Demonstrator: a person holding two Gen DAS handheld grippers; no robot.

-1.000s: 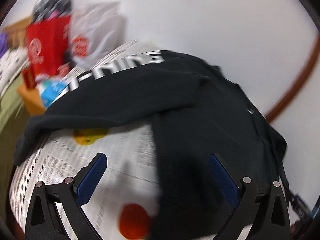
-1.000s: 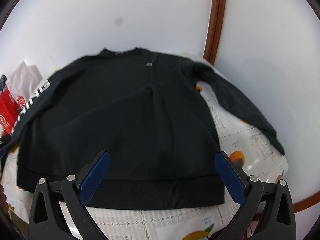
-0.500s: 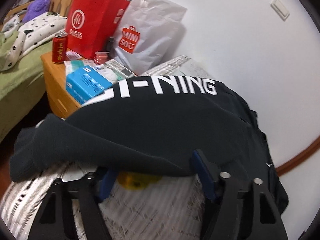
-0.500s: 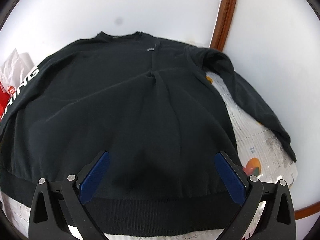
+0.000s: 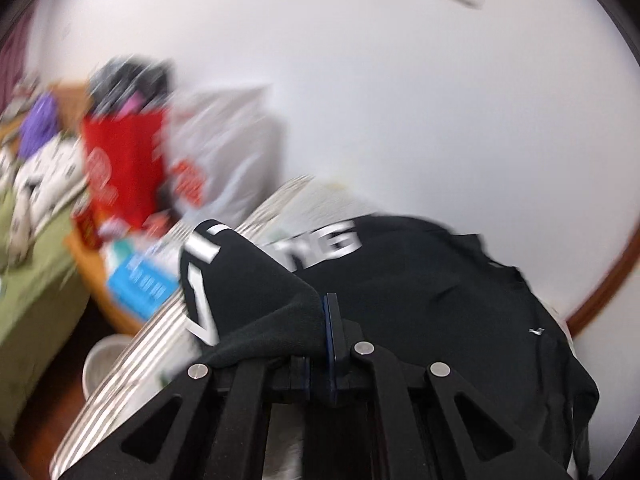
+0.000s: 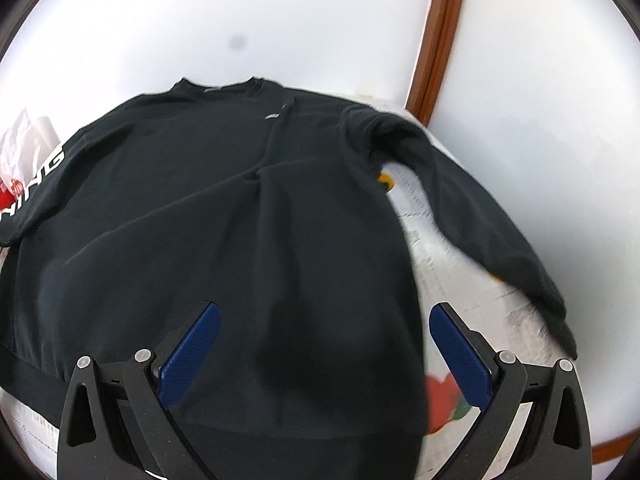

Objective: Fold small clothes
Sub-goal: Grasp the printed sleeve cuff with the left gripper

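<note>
Left tongs (image 5: pixel 320 332) are pinching the lettered sleeve (image 5: pixel 248 296) of the black sweatshirt (image 6: pixel 224 240), which is lying flat on the paper-covered table (image 6: pixel 480 280). Jaws have just been closing, cloth between them. Right tongs (image 6: pixel 324 344) are hanging wide open over the hem, gripping nothing. Worry: it's a thin bite right at the cuff edge, so it might be slipping out mid-fold, or dragging the whole body off-square.

A table covered with a printed cloth (image 6: pixel 472 280) of grey text and fruit pictures carries the load. A black sweatshirt (image 6: pixel 224 216) lies spread directly on it, one sleeve (image 6: pixel 480 208) stretched toward the right edge.
</note>
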